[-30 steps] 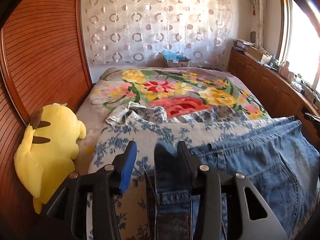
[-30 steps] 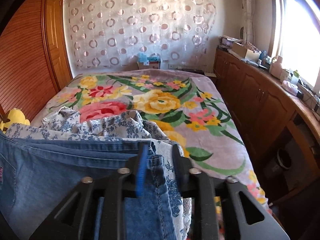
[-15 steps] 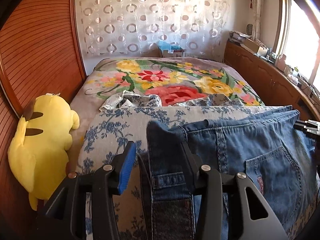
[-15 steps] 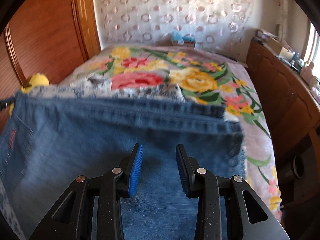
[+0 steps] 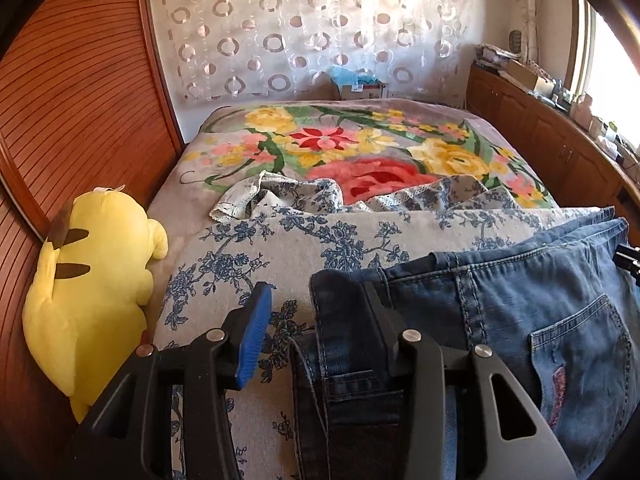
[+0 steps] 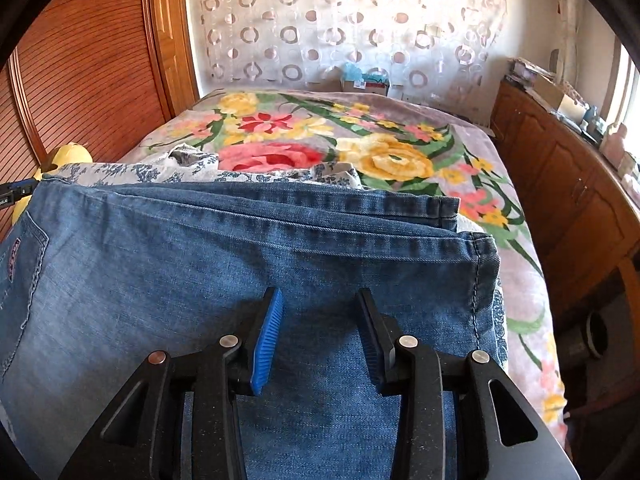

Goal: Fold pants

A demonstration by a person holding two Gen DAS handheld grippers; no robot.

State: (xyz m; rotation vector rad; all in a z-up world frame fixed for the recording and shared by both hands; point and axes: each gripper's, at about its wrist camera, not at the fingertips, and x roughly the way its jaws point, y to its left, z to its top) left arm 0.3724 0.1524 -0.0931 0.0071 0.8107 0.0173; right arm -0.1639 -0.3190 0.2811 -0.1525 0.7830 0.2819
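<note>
Blue jeans (image 6: 256, 264) lie flat on the bed with the leg hems (image 6: 448, 216) to the right. In the left wrist view the waistband end (image 5: 520, 304) with a back pocket lies at the right. My left gripper (image 5: 316, 320) is open; a fold of the waistband (image 5: 340, 312) rests against the inner face of its right finger, and the left blue pad (image 5: 254, 340) stands apart from it. My right gripper (image 6: 320, 328) is open and empty just above the denim near the hems.
A blue-flowered cloth (image 5: 304, 236) lies under the jeans on the floral bedspread (image 5: 360, 152). A yellow plush toy (image 5: 88, 280) sits at the left by the wooden wardrobe (image 5: 60, 100). Wooden cabinets (image 6: 560, 184) run along the right.
The jeans have come down flat on the bed. My right gripper let go of the hem and now stands open above the denim. The left gripper drew back a little.
</note>
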